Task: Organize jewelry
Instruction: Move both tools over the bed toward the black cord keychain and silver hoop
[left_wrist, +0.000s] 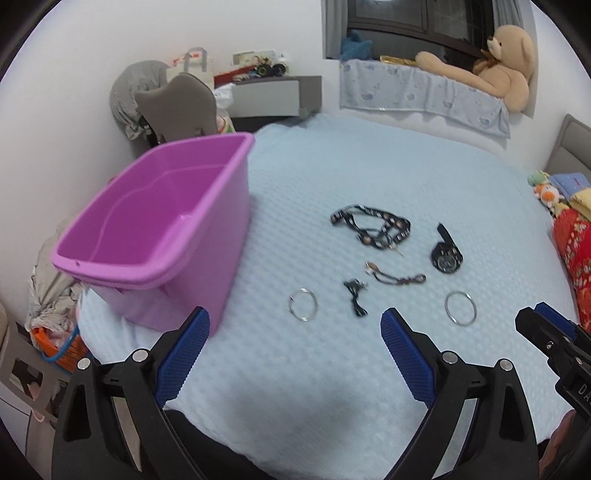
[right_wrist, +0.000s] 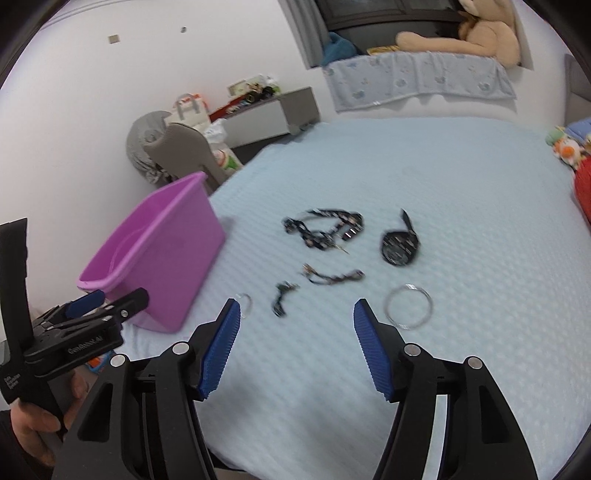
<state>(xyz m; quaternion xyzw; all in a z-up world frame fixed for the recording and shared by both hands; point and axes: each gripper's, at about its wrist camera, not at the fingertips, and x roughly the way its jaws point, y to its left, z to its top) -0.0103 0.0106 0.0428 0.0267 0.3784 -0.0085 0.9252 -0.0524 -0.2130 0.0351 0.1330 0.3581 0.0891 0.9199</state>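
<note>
The jewelry lies in a loose cluster on the pale blue bed cover (left_wrist: 369, 166), just beside the pink bin (left_wrist: 159, 221), which stands at the bed's edge with its open top showing nothing inside. Nearest the bin's front corner is a silver ring (left_wrist: 303, 305); beyond it from the bin come a small dark chain (left_wrist: 355, 300), a thin cord bracelet (left_wrist: 397, 277) and a second silver ring (left_wrist: 460, 308). Farther back from the bin lie a black patterned band (left_wrist: 370, 227) and a black watch (left_wrist: 446, 256). All pieces lie apart from one another, with bare cover around the whole cluster.

The left tongs (left_wrist: 294, 325) are spread wide with nothing between them, hovering short of the first ring and chain. The right tongs (right_wrist: 294, 314) are also spread and hold nothing, with the chain (right_wrist: 282, 297) just ahead.

The left view shows the bin's hollow inside and the floor clutter below the bed edge beside it; only the right tongs' tips enter at its right border. The right view shows the whole left tool (right_wrist: 88, 314) and the hand (right_wrist: 33, 428) gripping it, close to the bin (right_wrist: 162, 254), but its left pad hides part of the nearer ring (right_wrist: 246, 301)
</note>
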